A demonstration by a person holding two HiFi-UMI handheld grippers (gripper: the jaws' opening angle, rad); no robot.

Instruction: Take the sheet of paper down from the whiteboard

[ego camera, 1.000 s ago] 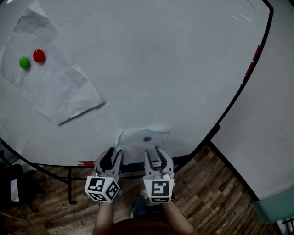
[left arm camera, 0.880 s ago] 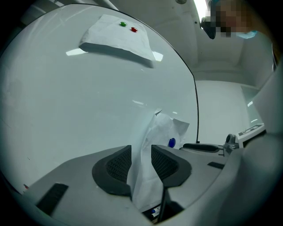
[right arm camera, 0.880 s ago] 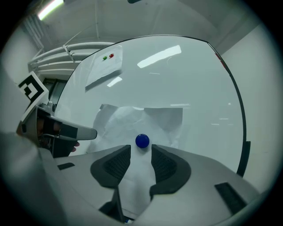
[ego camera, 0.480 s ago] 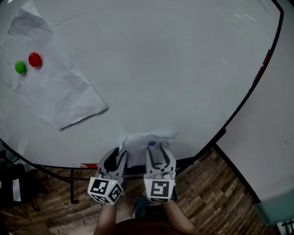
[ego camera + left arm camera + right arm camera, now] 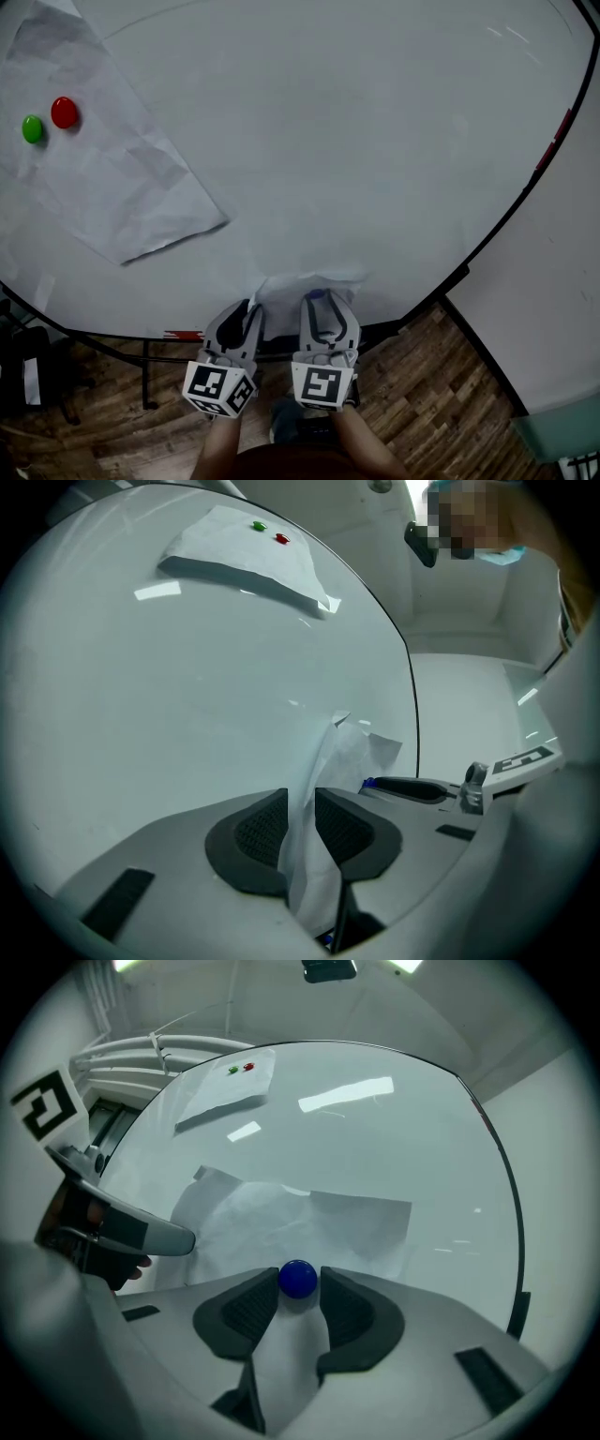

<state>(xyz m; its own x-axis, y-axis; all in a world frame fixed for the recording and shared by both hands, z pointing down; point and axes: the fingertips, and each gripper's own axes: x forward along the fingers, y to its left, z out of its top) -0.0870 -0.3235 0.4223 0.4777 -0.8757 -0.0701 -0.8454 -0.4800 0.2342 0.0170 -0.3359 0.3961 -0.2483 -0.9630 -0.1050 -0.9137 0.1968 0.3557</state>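
Note:
A small crumpled white sheet (image 5: 309, 284) is pinned low on the whiteboard (image 5: 356, 141) by a blue magnet (image 5: 316, 294). My right gripper (image 5: 328, 307) has that blue magnet (image 5: 298, 1279) between its fingertips; the jaws are closing and both pads touch it. My left gripper (image 5: 246, 317) is beside it at the sheet's left edge. In the left gripper view the lifted edge of the sheet (image 5: 328, 761) runs between the closing jaws of the left gripper (image 5: 300, 810), with a gap still at one pad.
A larger creased sheet (image 5: 103, 178) hangs at the board's upper left under a red magnet (image 5: 64, 112) and a green magnet (image 5: 33, 128). The board's black rim (image 5: 487, 244) curves down the right side. Wooden floor (image 5: 422, 394) lies below.
Both grippers have edged forward to the small sheet. The blue magnet, earlier ahead of the right jaws, now sits between them. The sheet's left edge has come between the left jaws.

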